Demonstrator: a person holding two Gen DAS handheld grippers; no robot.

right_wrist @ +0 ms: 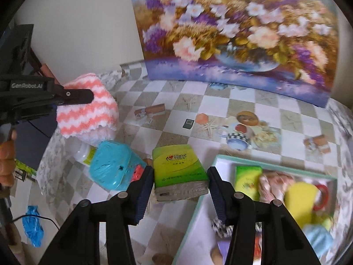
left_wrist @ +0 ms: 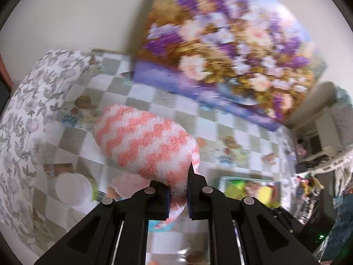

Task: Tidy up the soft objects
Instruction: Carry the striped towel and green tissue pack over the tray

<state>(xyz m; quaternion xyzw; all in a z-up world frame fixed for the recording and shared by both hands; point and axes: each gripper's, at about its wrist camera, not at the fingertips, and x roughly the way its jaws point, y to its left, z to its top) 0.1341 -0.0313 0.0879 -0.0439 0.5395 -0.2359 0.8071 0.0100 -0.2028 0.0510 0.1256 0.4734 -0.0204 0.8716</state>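
- Fleecy pink-and-white sock point(left_wrist: 145, 143) is hanging in the air over the checkered table point(left_wrist: 238, 130); the left gripper point(left_wrist: 178, 190) is pinching one end of it between closed-in pads.
- From the right wrist view, that sock point(right_wrist: 88, 108) is showing at far left, above the table edge, with the left gripper point(right_wrist: 72, 96) biting into its top.
- Below it, a teal case point(right_wrist: 110, 165) is lying on the table beside a small bottle point(right_wrist: 82, 154).
- Just right of the case, a green tissue pack point(right_wrist: 179, 172) is sitting between the spread fingers of the right gripper point(right_wrist: 179, 195); whether the pads are touching it I cannot tell.
- Right again, a mint-rimmed box point(right_wrist: 275, 166) is holding a second green pack point(right_wrist: 247, 178), a yellow sponge point(right_wrist: 301, 201) and other blurred soft pieces.
- Behind everything, a flower painting point(right_wrist: 233, 28) is leaning against the wall.
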